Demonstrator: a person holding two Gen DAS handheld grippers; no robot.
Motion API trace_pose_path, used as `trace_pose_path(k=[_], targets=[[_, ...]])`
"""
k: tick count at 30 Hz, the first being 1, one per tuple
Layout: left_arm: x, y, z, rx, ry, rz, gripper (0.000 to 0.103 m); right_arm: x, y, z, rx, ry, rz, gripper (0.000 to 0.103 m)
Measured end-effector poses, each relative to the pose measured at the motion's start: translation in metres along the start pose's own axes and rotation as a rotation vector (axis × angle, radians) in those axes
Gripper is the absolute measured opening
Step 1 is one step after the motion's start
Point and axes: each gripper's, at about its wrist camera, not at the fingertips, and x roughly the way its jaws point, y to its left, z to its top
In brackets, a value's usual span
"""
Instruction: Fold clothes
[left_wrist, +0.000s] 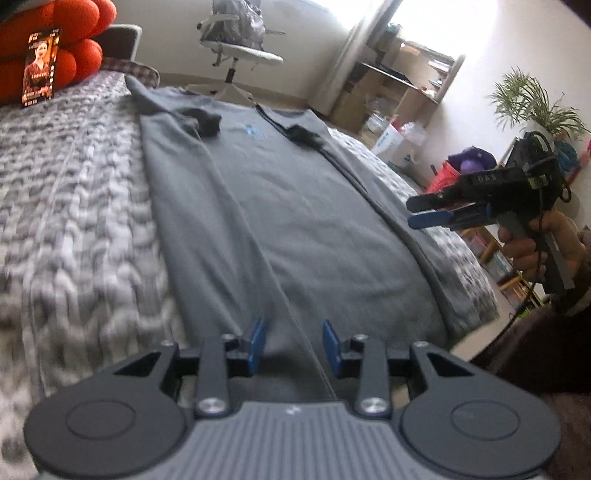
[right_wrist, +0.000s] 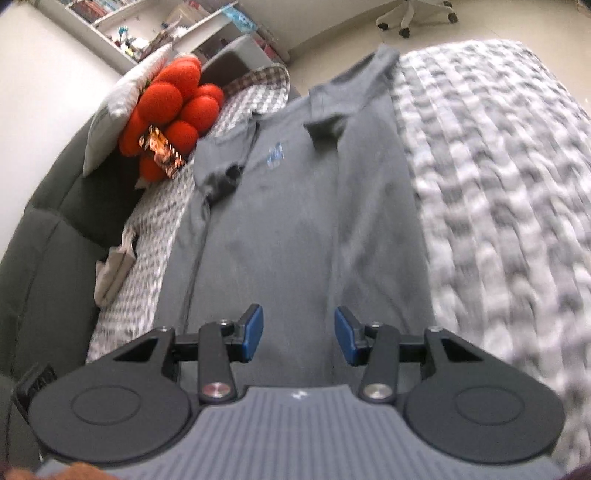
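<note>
1. Left wrist view, garment. The grey T-shirt lies flat on the knitted blanket and runs from the bottom centre of the frame to the upper centre. Both long sides are turned inward, so two lengthwise edges cross the body. Each sleeve is folded onto the chest, on either side of the small blue logo. This fits a shirt narrowed into a strip, ready for a crosswise fold; it would equally fit one being laid open again.

2. Left wrist view, left gripper. The jaws stand apart, with nothing between the blue pads. They straddle the hem end at the bottom centre, low over the cloth; contact cannot be confirmed.

3. Left wrist view, right gripper. It hangs at the right of the frame, above the shirt's right edge, held by a hand. From this side-on angle its fingers look nearly together, and no cloth is in them.

4. Right wrist view. The right gripper shows a wide gap between its pads, holding nothing. The T-shirt fills the centre, hem at the bottom, collar toward the upper centre. The red cushion sits at the upper left, clear of the garment.

5. Judgement. Both tools at the hem end suit a two-corner pinch.
</note>
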Motion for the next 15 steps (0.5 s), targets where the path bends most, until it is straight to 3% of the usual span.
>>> trace_pose_path(k=[9,15], targets=[[-0.03,0.005,-0.028,-0.079,0.061,-0.011,0.045,-0.022,-0.009,-0.054,-0.022,0.097,0.021,0.047],[-0.053,0.023,-0.035,-0.145,0.08,-0.012,0.056,-0.049,-0.027,-0.064,-0.014,0.093,0.018,0.047]])
